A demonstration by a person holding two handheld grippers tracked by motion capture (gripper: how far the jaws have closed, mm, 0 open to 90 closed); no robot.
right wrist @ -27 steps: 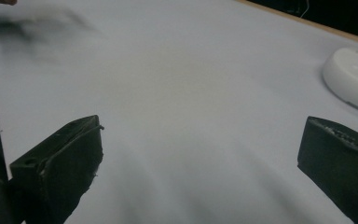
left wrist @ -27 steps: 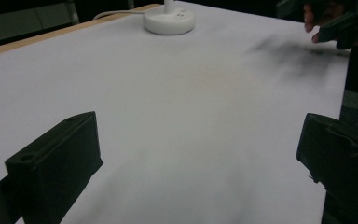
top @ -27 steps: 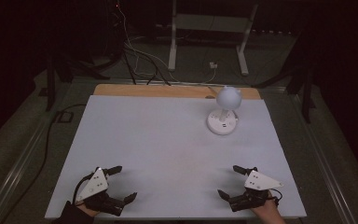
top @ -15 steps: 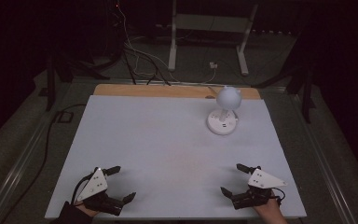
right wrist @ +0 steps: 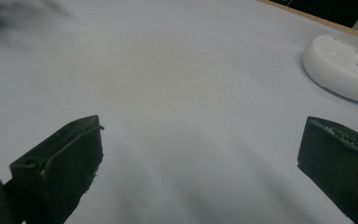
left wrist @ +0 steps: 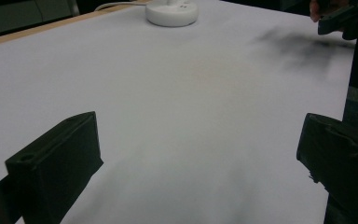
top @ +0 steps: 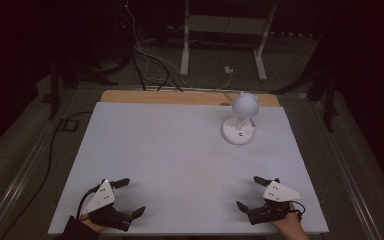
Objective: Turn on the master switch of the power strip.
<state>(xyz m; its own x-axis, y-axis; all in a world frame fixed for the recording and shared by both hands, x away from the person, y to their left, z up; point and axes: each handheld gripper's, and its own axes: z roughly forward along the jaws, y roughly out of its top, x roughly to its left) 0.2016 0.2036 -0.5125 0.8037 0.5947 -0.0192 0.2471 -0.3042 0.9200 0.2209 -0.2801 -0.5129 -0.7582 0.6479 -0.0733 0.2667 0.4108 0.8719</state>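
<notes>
Almost nothing has changed — the left claw (top: 125,198) and right claw (top: 255,194) stay low in the frame, jaws wide and empty, the right nudged slightly rightward, the lamp (top: 240,119) untouched upper right on the counter (top: 170,145) — no step begun.

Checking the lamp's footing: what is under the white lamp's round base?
The lamp base stands on the white table sheet; a wooden edge shows behind it. Whatever lies directly beneath the base is covered.
</notes>
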